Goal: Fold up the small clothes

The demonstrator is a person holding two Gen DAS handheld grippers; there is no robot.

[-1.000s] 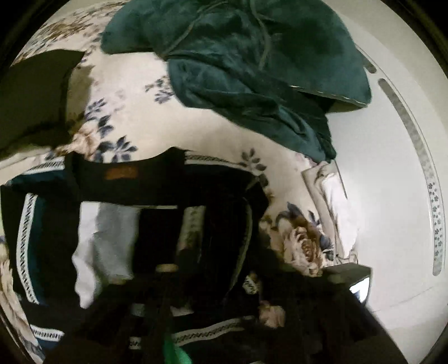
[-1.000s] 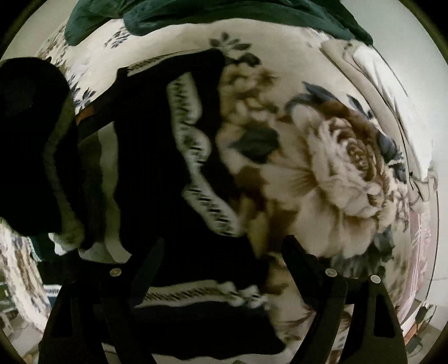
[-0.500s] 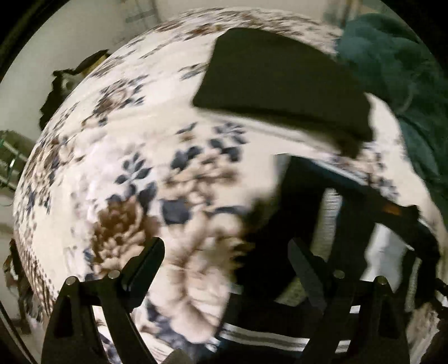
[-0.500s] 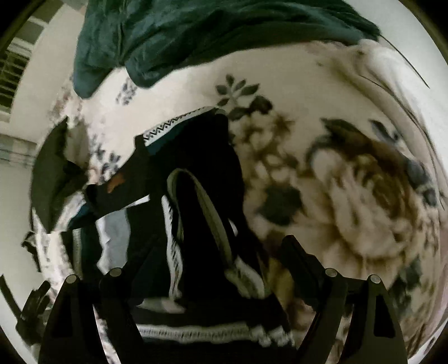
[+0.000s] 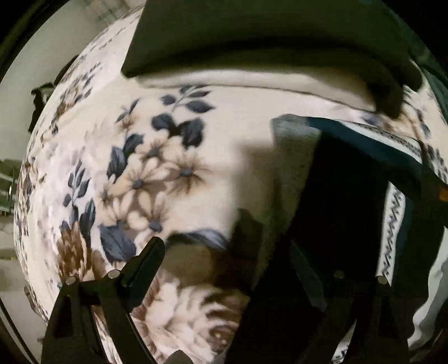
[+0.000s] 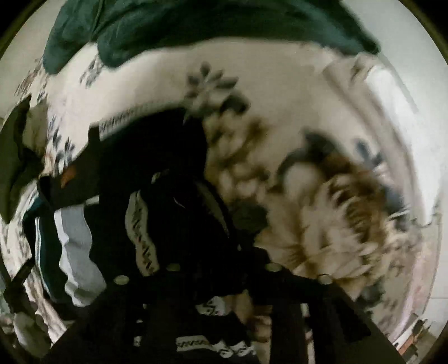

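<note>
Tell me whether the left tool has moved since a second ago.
Yes. The left tool swung off the dark patterned garment and now hangs open over the floral blanket, at the garment's edge, nearer the folded dark cloth.

Blanket [image 5: 238,117]: was cream, printed with slate-blue leaves, pale daisies and large brown blooms.
Patterned garment [image 6: 156,173]: was mostly black, with white bands carrying a black zigzag motif, a teal panel, a light grey panel edged in white, and a small orange patch.
Folded cloth [image 5: 252,36]: was plain dark, near black with an olive cast.
Plush throw [image 6: 196,25]: was deep teal green, unpatterned.
Left gripper's fingers [image 5: 145,260]: were matte black.
</note>
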